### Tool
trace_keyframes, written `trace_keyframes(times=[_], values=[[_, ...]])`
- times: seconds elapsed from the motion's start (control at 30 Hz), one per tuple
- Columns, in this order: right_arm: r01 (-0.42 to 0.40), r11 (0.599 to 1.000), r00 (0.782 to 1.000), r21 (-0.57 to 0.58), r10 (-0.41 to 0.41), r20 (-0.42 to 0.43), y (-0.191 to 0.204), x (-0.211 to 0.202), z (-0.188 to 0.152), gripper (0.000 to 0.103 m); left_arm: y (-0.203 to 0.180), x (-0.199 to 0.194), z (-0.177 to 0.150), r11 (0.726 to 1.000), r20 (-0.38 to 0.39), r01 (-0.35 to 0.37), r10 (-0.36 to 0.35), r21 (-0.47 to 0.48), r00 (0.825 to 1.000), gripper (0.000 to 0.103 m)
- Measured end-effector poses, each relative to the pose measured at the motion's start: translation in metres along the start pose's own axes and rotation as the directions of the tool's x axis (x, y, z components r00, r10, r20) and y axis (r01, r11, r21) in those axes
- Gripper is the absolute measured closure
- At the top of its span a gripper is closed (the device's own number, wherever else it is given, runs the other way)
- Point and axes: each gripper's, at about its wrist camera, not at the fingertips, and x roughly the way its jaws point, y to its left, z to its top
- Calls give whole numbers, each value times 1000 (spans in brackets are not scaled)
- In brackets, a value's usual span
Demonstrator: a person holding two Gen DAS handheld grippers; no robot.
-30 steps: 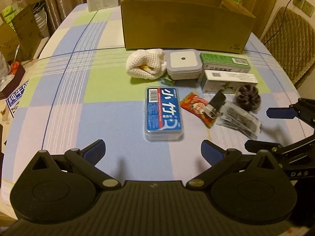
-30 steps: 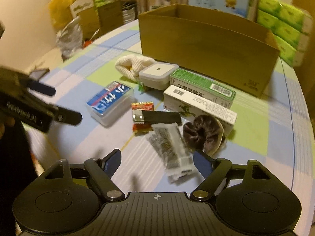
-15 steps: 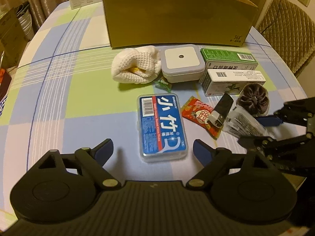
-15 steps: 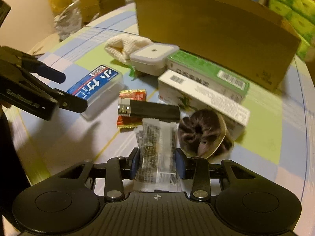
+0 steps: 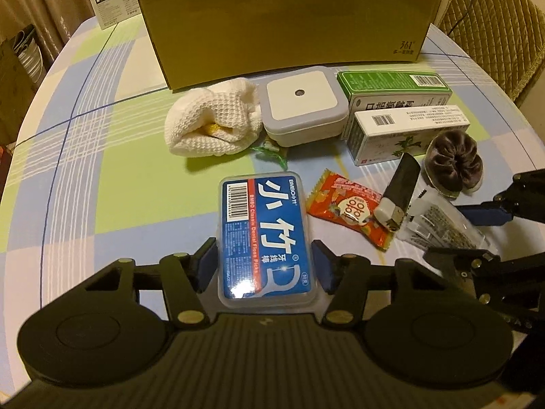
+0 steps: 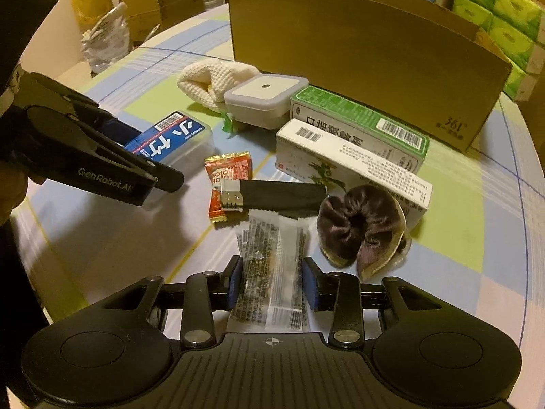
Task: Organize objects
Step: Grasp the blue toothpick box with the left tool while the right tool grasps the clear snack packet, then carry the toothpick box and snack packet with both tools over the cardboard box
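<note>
My left gripper (image 5: 265, 266) is shut on the blue dental floss box (image 5: 264, 235), its blue pads pressed to both long sides; the box rests on the checked tablecloth. My right gripper (image 6: 272, 281) is shut on a clear snack packet (image 6: 272, 272), also seen in the left wrist view as the packet (image 5: 439, 225). The left gripper (image 6: 85, 150) shows at the left of the right wrist view, over the floss box (image 6: 170, 138). An open cardboard box (image 5: 286, 20) stands at the back.
Between the grippers and the cardboard box lie a red candy wrapper (image 5: 347, 204), a black lighter (image 5: 398, 187), a brown scrunchie (image 5: 454, 163), a white carton (image 5: 408, 133), a green carton (image 5: 395, 88), a grey-lidded container (image 5: 301, 105) and a white knitted cloth (image 5: 211, 122). A chair (image 5: 494, 24) stands right.
Both grippers moved forward and closed: the left one went from open before the floss box to shut on it, and the right one shut on the snack packet.
</note>
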Motion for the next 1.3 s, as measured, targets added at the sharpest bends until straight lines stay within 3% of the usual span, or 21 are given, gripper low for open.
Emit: trace_keyframes(times=[0.37, 0.6, 0.73, 0.97, 1.13, 1.3], values=[[13, 984, 999, 177, -22, 50, -8, -48, -5, 70, 3, -38, -5, 1000, 35, 16, -15, -20, 999, 50], [-8, 979, 990, 203, -21, 139, -15, -84, 24, 70, 1, -75, 19, 1000, 97, 22, -22, 1, 995, 50], [2, 982, 979, 189, -41, 202, -31, -103, 58, 70, 3, -92, 54, 999, 146, 31, -34, 20, 989, 50], [30, 973, 957, 227, -94, 274, -80, -121, 145, 70, 7, -104, 145, 999, 224, 33, -41, 41, 974, 50], [25, 960, 959, 278, -102, 263, -120, -98, 203, 70, 12, -86, 200, 999, 243, 33, -40, 35, 969, 50], [52, 952, 967, 302, -124, 223, -146, -60, 232, 70, 23, -52, 232, 999, 232, 47, -43, -11, 972, 50]])
